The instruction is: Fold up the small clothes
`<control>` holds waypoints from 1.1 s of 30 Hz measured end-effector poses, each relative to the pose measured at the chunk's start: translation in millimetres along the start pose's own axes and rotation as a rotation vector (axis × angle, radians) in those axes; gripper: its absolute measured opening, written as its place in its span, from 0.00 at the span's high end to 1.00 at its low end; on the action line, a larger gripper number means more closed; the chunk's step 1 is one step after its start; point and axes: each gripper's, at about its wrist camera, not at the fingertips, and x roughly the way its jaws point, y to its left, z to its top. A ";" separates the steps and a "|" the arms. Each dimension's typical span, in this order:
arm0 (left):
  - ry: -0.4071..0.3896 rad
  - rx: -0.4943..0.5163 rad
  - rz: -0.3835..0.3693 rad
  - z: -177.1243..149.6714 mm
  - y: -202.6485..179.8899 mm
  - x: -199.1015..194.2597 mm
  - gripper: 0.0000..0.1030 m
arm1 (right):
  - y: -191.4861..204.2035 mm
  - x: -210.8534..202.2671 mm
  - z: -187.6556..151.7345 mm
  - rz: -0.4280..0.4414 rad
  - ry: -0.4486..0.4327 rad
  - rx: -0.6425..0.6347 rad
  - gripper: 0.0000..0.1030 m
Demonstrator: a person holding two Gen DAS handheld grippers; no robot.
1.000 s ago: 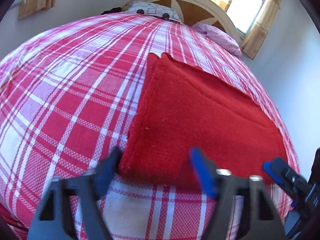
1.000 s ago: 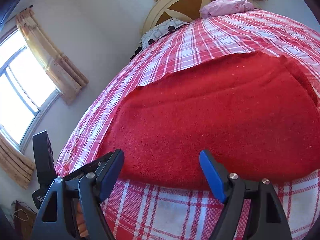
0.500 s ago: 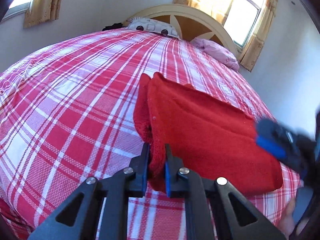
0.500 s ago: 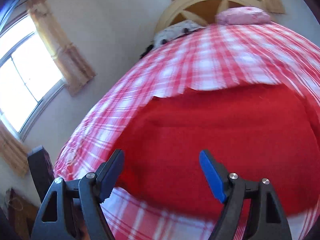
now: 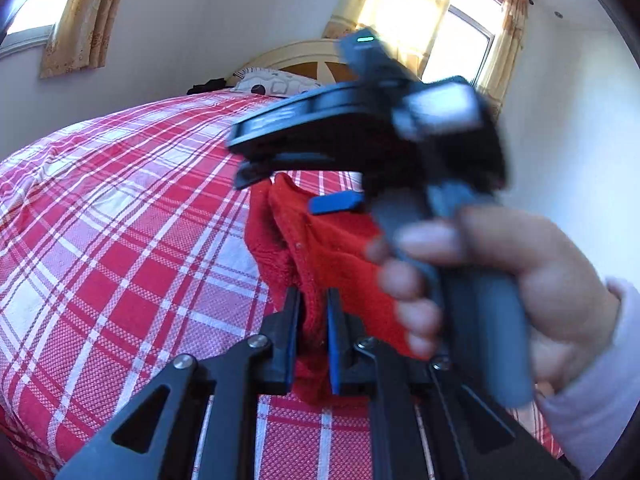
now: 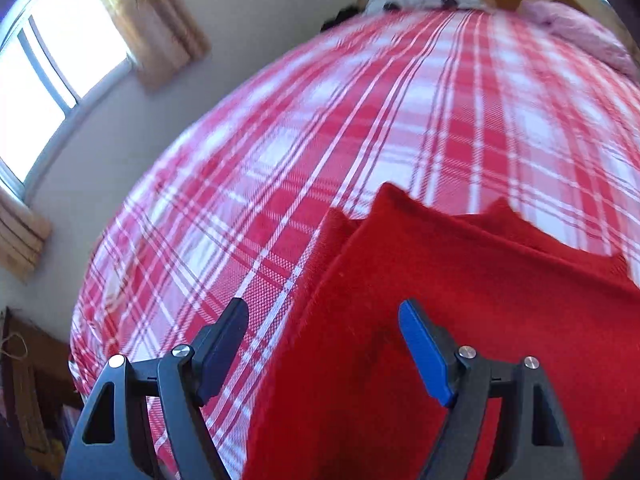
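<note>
Red fleece garment [image 5: 340, 256] lies centre frame on the plaid bed [image 5: 120, 240]. Left gripper [image 5: 312, 344] clamps its near edge; right gripper [image 6: 324, 344] fingers apart above. Soft, light, limp: best gripped at the corners.

The folded cloth [image 6: 460, 320] lies on the near part of the bedspread [image 6: 320, 140], towards its right side. At the far end of the bed, two pillows [image 5: 276, 82] rest against the headboard [image 5: 308, 54], one left, one right. Windows [image 5: 460, 40] stand behind and to the left.
</note>
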 end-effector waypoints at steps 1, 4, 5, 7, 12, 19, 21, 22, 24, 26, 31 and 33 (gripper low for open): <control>-0.001 -0.002 -0.001 -0.4 1.0 0.0 0.88 | 4.6 11.7 4.5 -0.004 0.036 -0.022 0.24; -0.001 -0.008 -0.008 -0.9 3.6 -0.5 0.88 | 15.8 32.4 7.6 -0.054 0.093 -0.086 0.24; 0.000 -0.008 -0.011 -2.1 3.1 -2.3 0.88 | 16.9 37.2 7.2 -0.069 0.102 -0.100 0.24; -0.004 -0.003 -0.011 -2.4 3.9 -2.8 0.88 | 14.4 43.5 6.1 -0.096 0.108 -0.106 0.48; -0.005 0.014 -0.024 -2.2 -0.7 -6.7 0.88 | -12.6 33.0 3.6 -0.063 0.079 -0.048 0.85; -0.033 0.081 -0.078 4.1 -31.1 -19.4 0.88 | -58.3 -26.0 -2.0 0.111 -0.064 0.154 0.88; -0.037 0.103 -0.104 6.1 -44.3 -22.3 0.89 | -71.7 -48.1 -6.9 0.134 -0.106 0.184 0.88; -0.039 0.116 -0.120 7.0 -52.5 -23.7 0.89 | -81.1 -61.5 -10.4 0.147 -0.130 0.204 0.88; -0.044 0.148 -0.152 7.9 -69.8 -25.0 0.89 | -101.9 -89.3 -18.0 0.173 -0.182 0.245 0.88; -0.045 0.180 -0.184 7.6 -88.6 -24.2 0.89 | -119.6 -112.4 -25.1 0.183 -0.220 0.271 0.88; -0.019 0.281 -0.270 -6.7 -149.8 -17.5 0.89 | -167.9 -163.3 -54.3 0.162 -0.304 0.330 0.88; 0.000 0.318 -0.301 -15.6 -172.4 -14.4 0.89 | -186.9 -177.8 -68.8 0.149 -0.325 0.352 0.88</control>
